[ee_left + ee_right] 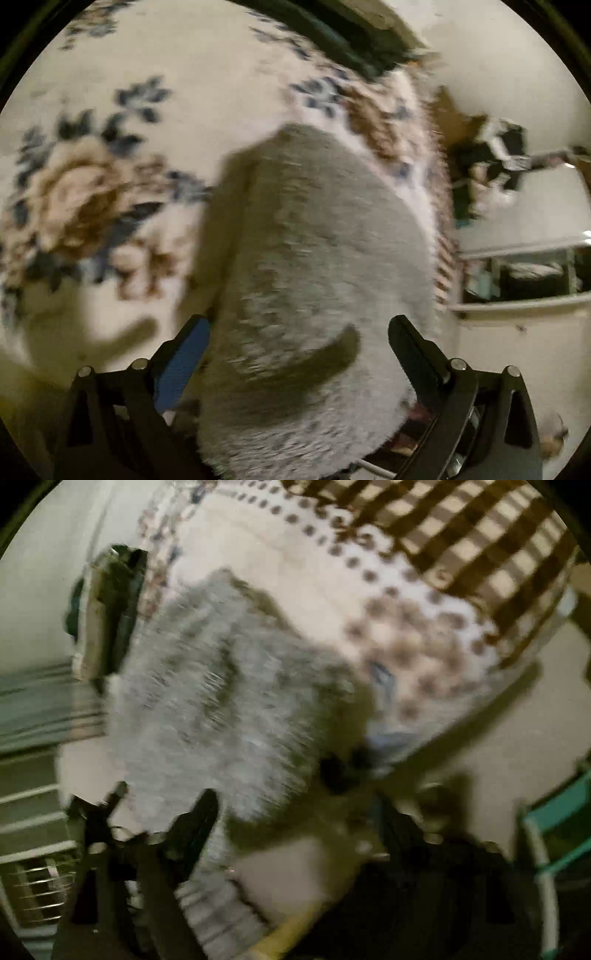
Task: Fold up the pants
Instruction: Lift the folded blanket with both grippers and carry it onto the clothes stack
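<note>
Grey fuzzy fabric pants point(314, 280) lie on the cream floral bedspread point(110, 155), running between the spread fingers of the left tool point(299, 350). The right tool point(295, 812) hangs over them, too blurred to tell its state.

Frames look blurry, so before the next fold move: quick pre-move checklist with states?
1. Left claw open: ok, jaws stand wide apart.
2. Pants under left claw: ok, grey fabric lies between the jaws.
3. Pants flat on the bedspread: cannot tell, blurred.
4. Right claw state: cannot tell, only one finger is sharp enough.
5. Right claw near the pants: ok.
6. Image sharpness: not ok.
</note>
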`<state>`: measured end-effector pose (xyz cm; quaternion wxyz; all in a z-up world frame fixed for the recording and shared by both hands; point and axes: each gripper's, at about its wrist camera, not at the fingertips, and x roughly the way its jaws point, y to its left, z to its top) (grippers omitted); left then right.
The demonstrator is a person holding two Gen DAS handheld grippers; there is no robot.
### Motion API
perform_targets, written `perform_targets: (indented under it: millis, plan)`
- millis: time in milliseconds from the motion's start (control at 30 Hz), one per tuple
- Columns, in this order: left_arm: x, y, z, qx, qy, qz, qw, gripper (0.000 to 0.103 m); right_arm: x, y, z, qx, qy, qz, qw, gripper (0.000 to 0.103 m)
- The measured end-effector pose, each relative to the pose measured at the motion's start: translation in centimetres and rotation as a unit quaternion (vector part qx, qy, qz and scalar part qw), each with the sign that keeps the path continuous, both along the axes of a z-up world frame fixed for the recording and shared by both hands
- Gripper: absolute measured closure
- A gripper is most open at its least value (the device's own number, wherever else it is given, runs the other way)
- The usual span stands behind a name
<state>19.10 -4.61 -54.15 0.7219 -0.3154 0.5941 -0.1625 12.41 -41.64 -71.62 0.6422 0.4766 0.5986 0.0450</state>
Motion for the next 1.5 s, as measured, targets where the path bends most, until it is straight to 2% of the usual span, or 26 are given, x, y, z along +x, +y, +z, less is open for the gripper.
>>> perform_targets:
  millis: [67, 200, 333, 400, 433, 467, 500, 533, 567, 667, 800, 900, 1033, 1167, 1233, 1367, 1433, 1500]
  plan:
    - [0.6, -0.8, -1.3, -0.022, -0.001, -0.015, 0.9996, 0.0, 1.4, 0.5, -0.8, 0.028, -0.027, -0.001, 0.999, 0.007]
    - [1.8, -2.0, -5.0, -0.027, 0.027, -0.039, 0.9985, 0.0, 4.7, 2.3, -2.8, 0.037, -0.055, 0.021, 0.998, 0.007]
    - [2.4, -2.0, -5.4, -0.046, 0.028, -0.036, 0.9979, 0.0, 6.9, 4.5, -4.7, 0.083, -0.061, 0.02, 0.995, 0.006]
    - [2.2, -2.3, -4.5, -0.035, 0.011, -0.045, 0.9983, 0.001, 7.7, 5.7, -4.4, 0.08, -0.073, 0.029, 0.994, 0.008]
    - [2.2, -2.4, -3.9, -0.036, 0.003, -0.051, 0.9981, 0.007, 7.9, 6.2, -4.1, 0.067, -0.077, 0.035, 0.994, 0.012]
    - [2.0, -2.5, -3.2, -0.041, -0.009, -0.055, 0.9976, 0.02, 8.1, 6.7, -3.7, 0.058, -0.083, 0.042, 0.994, 0.03]
    - [2.1, -2.5, -2.7, -0.043, -0.017, -0.056, 0.9974, 0.028, 8.1, 7.1, -3.3, 0.048, -0.084, 0.047, 0.994, 0.049]
    - [2.0, -2.4, -2.0, -0.047, -0.023, -0.057, 0.997, 0.037, 8.3, 7.4, -2.9, 0.043, -0.087, 0.05, 0.994, 0.053]
    - [1.9, -2.3, -1.4, -0.055, -0.027, -0.056, 0.9966, 0.039, 8.2, 7.4, -2.2, 0.037, -0.092, 0.049, 0.994, 0.058]
    - [2.0, -2.0, 0.6, -0.069, -0.036, -0.052, 0.9956, 0.041, 8.2, 7.5, 0.2, 0.033, -0.105, 0.048, 0.993, 0.063]
    - [2.9, -2.0, 4.4, -0.078, -0.049, -0.046, 0.9947, 0.041, 7.9, 7.5, 4.6, 0.027, -0.122, 0.052, 0.991, 0.063]
    - [4.9, -1.4, 8.0, -0.079, -0.066, -0.04, 0.9939, 0.041, 8.0, 6.9, 8.2, 0.033, -0.136, 0.058, 0.988, 0.063]
    - [9.7, -0.2, 12.2, -0.08, -0.098, -0.032, 0.9915, 0.041, 11.9, 8.0, 13.6, 0.023, -0.168, 0.071, 0.983, 0.063]
    - [17.3, 1.4, 15.5, -0.09, -0.126, -0.022, 0.9877, 0.041, 18.5, 9.6, 18.5, 0.011, -0.2, 0.068, 0.977, 0.063]
    - [22.6, 2.7, 17.2, -0.099, -0.14, -0.016, 0.985, 0.041, 22.6, 11.1, 20.7, 0.004, -0.216, 0.062, 0.974, 0.063]
    - [31.7, 5.5, 18.9, -0.099, -0.166, -0.019, 0.981, 0.041, 31.6, 14.4, 23.8, -0.004, -0.245, 0.049, 0.968, 0.063]
    - [37.3, 6.4, 19.1, -0.096, -0.174, -0.023, 0.9798, 0.041, 36.1, 15.9, 24.7, -0.003, -0.256, 0.04, 0.966, 0.063]
    - [41.2, 7.1, 18.8, -0.093, -0.178, -0.025, 0.9794, 0.041, 40.8, 17.3, 24.9, -0.006, -0.263, 0.035, 0.964, 0.063]
